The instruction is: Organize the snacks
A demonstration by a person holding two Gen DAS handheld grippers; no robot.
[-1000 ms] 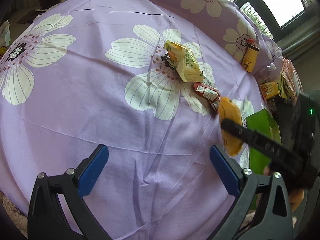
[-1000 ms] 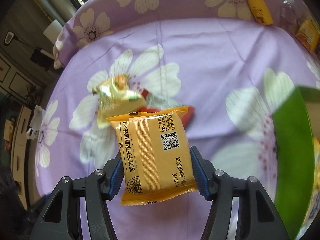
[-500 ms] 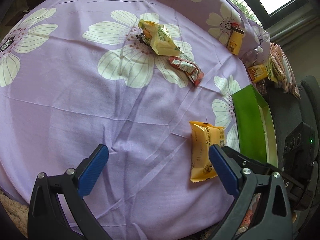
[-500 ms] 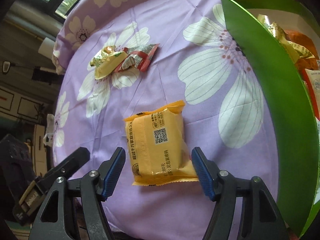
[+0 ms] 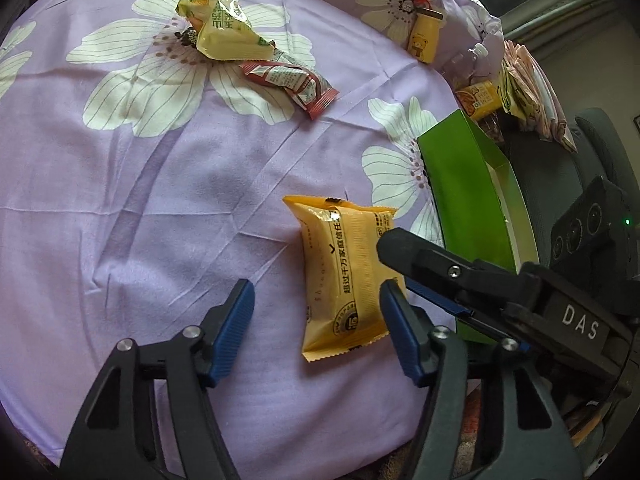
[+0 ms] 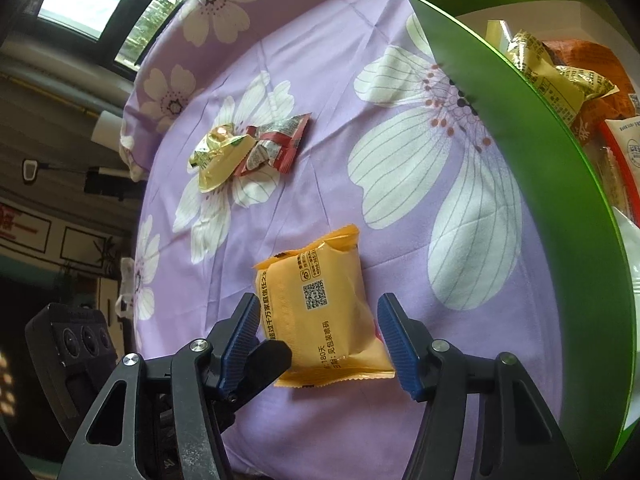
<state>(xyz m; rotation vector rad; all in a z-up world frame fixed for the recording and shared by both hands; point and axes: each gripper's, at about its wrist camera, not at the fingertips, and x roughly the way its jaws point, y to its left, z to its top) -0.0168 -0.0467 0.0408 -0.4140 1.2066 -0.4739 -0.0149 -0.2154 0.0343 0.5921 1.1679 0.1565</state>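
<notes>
The right gripper (image 6: 316,330) has set the orange foil snack packet (image 5: 346,274) down on the purple flowered cloth (image 5: 168,184) beside the green cardboard box (image 5: 466,216), and both it and the left gripper (image 5: 316,328) are closing around the packet without pressing it, so boxing remains undone.

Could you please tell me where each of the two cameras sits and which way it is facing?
Left wrist: rides the left claw, looking steeply down at the purple cloth; its closing blue fingers and the right claw show.
Right wrist: rides the right claw, looking steeply down; its closing fingers straddle the orange packet, the left claw's tip beside.
Shared: orange packet, green box.
</notes>
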